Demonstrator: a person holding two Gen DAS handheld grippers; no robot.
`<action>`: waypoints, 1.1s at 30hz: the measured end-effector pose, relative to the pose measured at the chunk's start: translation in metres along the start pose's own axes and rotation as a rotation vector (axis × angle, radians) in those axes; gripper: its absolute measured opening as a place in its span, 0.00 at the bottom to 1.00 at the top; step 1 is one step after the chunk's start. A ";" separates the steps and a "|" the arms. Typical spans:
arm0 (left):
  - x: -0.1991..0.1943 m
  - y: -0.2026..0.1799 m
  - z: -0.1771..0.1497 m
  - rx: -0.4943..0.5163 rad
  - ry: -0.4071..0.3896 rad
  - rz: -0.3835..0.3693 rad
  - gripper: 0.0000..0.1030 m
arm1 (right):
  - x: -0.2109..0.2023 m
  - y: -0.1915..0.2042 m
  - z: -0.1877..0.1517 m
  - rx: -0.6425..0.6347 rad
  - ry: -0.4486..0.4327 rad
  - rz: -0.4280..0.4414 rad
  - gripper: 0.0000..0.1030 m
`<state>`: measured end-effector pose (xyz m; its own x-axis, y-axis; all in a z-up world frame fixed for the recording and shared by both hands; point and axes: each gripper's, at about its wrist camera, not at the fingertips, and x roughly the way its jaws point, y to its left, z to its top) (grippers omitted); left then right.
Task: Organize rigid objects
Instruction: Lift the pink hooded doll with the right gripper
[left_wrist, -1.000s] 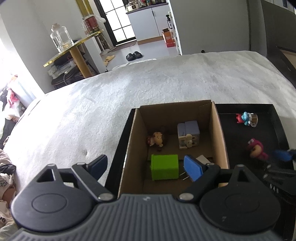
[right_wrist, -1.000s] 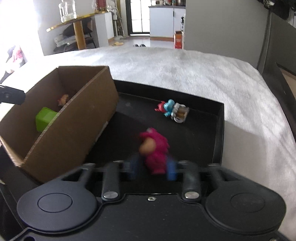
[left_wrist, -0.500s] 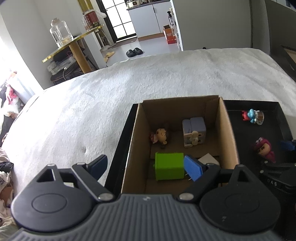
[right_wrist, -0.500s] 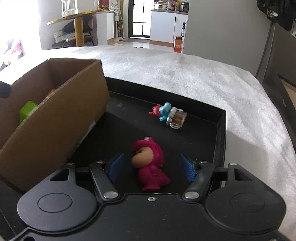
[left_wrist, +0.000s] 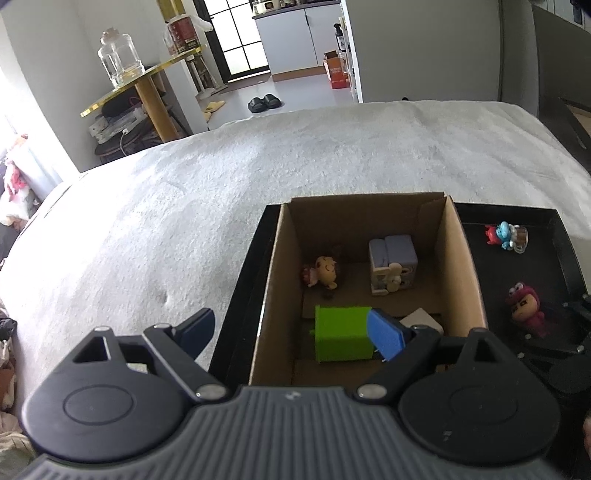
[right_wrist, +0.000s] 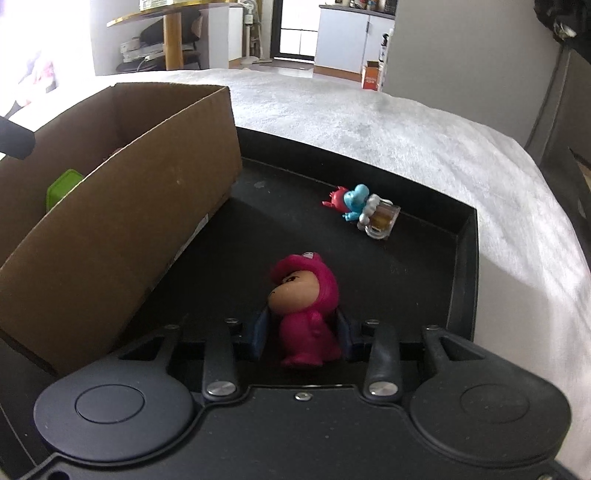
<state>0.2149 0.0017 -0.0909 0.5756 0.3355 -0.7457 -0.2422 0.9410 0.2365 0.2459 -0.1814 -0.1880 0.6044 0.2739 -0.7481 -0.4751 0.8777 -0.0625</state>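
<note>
A cardboard box (left_wrist: 463, 258) stands in a black tray (right_wrist: 469, 258). In the box lie a green block (left_wrist: 341, 338), a small doll figure (left_wrist: 323, 271), a grey-blue cube toy (left_wrist: 393, 258) and a beige piece (left_wrist: 423, 319). My left gripper (left_wrist: 291, 328) is open and empty above the box's near left wall. My right gripper (right_wrist: 304, 334) is shut on the pink figure (right_wrist: 306, 310), which stands on the tray; the pink figure also shows in the left wrist view (left_wrist: 526, 308). A blue figure with a mug (right_wrist: 364, 210) lies farther back on the tray.
The tray sits on a white bed cover (left_wrist: 184, 221). The box wall (right_wrist: 122, 221) is close to the left of my right gripper. A gold table with a glass jar (left_wrist: 120, 66) stands beyond the bed.
My right gripper has closed from open onto the pink figure. The left gripper has drifted slightly back and stays open.
</note>
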 end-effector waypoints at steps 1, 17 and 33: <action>-0.001 0.003 0.000 -0.008 0.003 -0.009 0.86 | -0.002 0.001 0.000 -0.001 0.001 -0.005 0.36; -0.003 0.019 -0.008 -0.030 0.016 -0.059 0.86 | -0.038 0.008 -0.001 0.065 0.029 -0.056 0.36; 0.000 0.053 -0.019 -0.107 -0.013 -0.101 0.85 | -0.075 0.017 0.043 0.079 -0.073 -0.144 0.36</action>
<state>0.1874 0.0504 -0.0905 0.6115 0.2407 -0.7538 -0.2638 0.9601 0.0926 0.2200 -0.1701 -0.1040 0.7086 0.1683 -0.6853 -0.3302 0.9373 -0.1113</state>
